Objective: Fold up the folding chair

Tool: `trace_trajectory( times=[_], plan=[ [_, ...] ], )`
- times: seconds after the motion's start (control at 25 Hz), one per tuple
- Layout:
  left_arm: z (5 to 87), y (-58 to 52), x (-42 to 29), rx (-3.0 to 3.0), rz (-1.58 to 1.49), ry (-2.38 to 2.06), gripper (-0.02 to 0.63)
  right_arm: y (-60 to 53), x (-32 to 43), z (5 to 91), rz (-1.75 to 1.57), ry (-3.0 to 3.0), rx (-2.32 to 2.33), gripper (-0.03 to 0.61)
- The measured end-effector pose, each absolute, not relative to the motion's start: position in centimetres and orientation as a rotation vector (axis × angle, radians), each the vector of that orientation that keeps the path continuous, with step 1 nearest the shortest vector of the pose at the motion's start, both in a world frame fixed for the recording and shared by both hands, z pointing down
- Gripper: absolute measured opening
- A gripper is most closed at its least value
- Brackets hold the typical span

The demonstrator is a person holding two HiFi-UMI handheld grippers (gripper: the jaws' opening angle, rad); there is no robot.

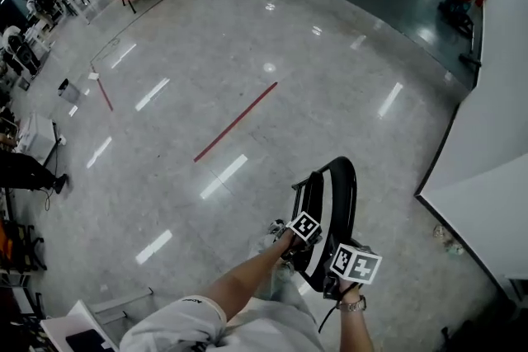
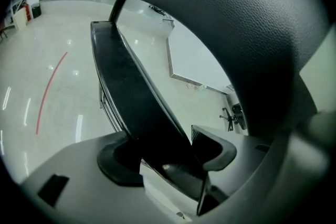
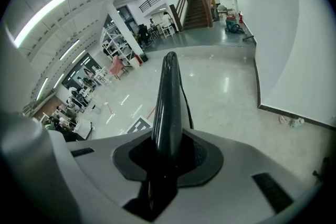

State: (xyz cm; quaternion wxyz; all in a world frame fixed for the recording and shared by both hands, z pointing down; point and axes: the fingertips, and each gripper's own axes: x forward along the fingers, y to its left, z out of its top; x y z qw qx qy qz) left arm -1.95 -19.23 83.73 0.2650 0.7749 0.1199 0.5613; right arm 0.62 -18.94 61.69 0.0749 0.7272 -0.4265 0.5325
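Gripping a thin black edge [image 3: 168, 102] of the folding chair [image 1: 334, 202], the right tool [image 3: 165, 152] has its jaws drawn close together, pads pressed on either side of that edge. The left tool [image 2: 168, 155] stands far wider: a thick black panel [image 2: 136, 107] of the same chair fills the gap between its jaws, and the pads appear to bear on both of its faces. Both tools point steeply down, side by side at the near end of the chair, the left one slightly further from the person.

Seen from the head view, the chair stands upright on the polished grey floor [image 1: 206, 95], narrow and nearly flat, its curved black back rising away from the person. A slim gap shows between the back and the frame beside it, so the fold looks almost closed rather than complete. A red tape line [image 1: 235, 121] lies well apart on the floor, and a white wall [image 1: 487, 177] runs along the right.

By these pictures the step in hand is the last squeeze of the fold. The next move likely calls for bringing the two tools toward each other to press panel against back, while holding the chair steady so that it does not tip on the slick floor.
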Motion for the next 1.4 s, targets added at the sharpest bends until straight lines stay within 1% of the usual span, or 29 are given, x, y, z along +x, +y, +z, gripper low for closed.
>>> trace_trajectory(
  times=[0.16,0.24,0.4,0.6,0.72,0.84,1.0,1.12,1.28,1.4],
  plan=[
    [83.0,-20.3,-3.6,2.063,1.498,0.404,0.273,-20.6,-1.1,62.0,1.623,-1.361,2.172,0.096],
    [82.8,-20.9,-4.7,2.05,1.52,0.45,0.276,-21.0,-2.0,61.9,1.638,-1.384,2.172,0.116],
    [82.4,-22.2,-5.9,2.005,1.626,0.563,0.279,-21.3,-1.4,62.0,1.604,-1.351,2.175,0.117],
    [79.3,-23.5,-6.4,2.055,1.668,0.9,0.279,-20.9,0.0,62.2,1.588,-1.336,2.165,0.117],
    [75.2,-25.3,-4.6,2.17,1.601,1.1,0.279,-20.1,0.9,62.3,1.552,-1.334,2.161,0.115],
    [69.1,-26.5,-1.4,2.298,1.496,1.374,0.278,-19.5,1.8,61.9,1.497,-1.331,2.16,0.112],
    [61.6,-25.7,2.4,2.431,1.381,1.817,0.278,-17.8,3.2,62.1,1.451,-1.355,2.182,0.103],
    [56.8,-24.6,4.6,2.49,1.268,2.104,0.278,-17.2,3.4,62.1,1.495,-1.378,2.207,0.1],
    [55.4,-22.5,8.1,2.523,1.203,2.452,0.278,-17.2,3.2,62.0,1.54,-1.39,2.225,0.095],
    [57.1,-22.0,10.0,2.455,1.28,2.785,0.275,-17.9,2.9,61.9,1.532,-1.382,2.228,0.092]
  ],
)
